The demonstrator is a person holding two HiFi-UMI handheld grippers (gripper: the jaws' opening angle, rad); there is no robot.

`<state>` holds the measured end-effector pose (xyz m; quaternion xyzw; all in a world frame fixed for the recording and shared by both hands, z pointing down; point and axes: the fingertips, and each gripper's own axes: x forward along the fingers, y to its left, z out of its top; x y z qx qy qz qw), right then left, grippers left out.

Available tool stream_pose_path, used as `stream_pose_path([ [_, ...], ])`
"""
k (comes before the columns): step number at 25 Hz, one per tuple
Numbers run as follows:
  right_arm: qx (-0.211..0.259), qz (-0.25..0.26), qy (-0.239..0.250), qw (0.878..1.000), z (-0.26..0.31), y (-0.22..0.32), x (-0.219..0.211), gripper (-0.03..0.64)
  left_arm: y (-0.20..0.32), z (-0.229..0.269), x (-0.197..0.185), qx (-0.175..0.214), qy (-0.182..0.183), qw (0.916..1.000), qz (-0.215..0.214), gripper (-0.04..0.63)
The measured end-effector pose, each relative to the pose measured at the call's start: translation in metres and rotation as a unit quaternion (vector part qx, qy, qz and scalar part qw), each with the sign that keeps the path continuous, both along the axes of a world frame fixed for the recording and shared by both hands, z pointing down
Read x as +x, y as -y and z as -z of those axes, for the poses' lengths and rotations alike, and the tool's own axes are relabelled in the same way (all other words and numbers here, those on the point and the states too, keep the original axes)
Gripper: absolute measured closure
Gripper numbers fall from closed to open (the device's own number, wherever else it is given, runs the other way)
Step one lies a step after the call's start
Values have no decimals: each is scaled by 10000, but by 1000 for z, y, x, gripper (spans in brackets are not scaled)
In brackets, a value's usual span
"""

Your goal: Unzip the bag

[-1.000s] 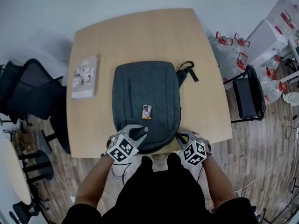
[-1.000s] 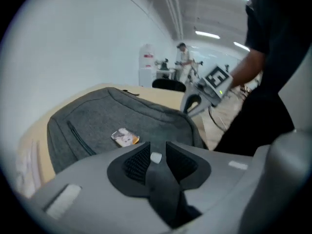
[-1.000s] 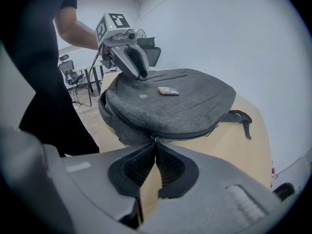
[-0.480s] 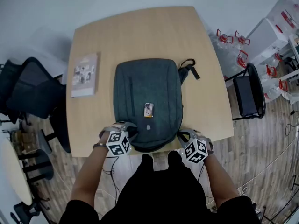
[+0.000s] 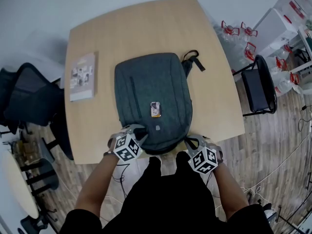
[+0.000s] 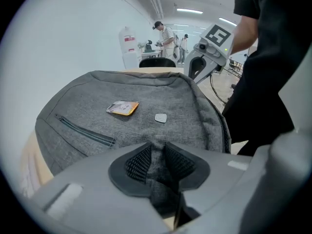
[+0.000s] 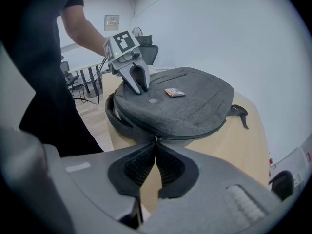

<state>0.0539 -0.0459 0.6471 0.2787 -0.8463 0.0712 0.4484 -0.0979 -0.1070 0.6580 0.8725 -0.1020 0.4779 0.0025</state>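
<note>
A grey backpack [image 5: 153,99] lies flat on the wooden table [image 5: 146,28], with a small orange card [image 5: 155,109] on top. My left gripper [image 5: 138,132] sits at the bag's near left corner. In the left gripper view the left gripper [image 6: 158,152] is shut on a fold of the grey fabric [image 6: 157,165]; the jaws have just eased open slightly, the fabric still between them. My right gripper [image 5: 189,142] is at the near right corner. In the right gripper view the right gripper [image 7: 156,147] is shut on the zipper pull [image 7: 156,139] of the closed zipper.
A booklet [image 5: 82,77] lies on the table's left part. The bag's black strap [image 5: 194,62] trails off its far right corner. Black chairs [image 5: 29,101] stand to the left, another chair [image 5: 258,94] and several water bottles [image 5: 239,38] to the right.
My left gripper slid from the top of the bag's near end toward its left corner and sank lower. The right gripper stayed put on the zipper.
</note>
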Motion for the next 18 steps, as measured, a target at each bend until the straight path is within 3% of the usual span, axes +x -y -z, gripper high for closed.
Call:
stream_pose_path([
  [13, 65, -538, -726, 9959, 14, -7, 27, 606, 6, 3, 65, 157, -366, 9912, 1262, 488],
  [18, -64, -793, -755, 9940, 14, -10, 35, 606, 9, 6, 85, 333, -546, 9822, 1767, 483],
])
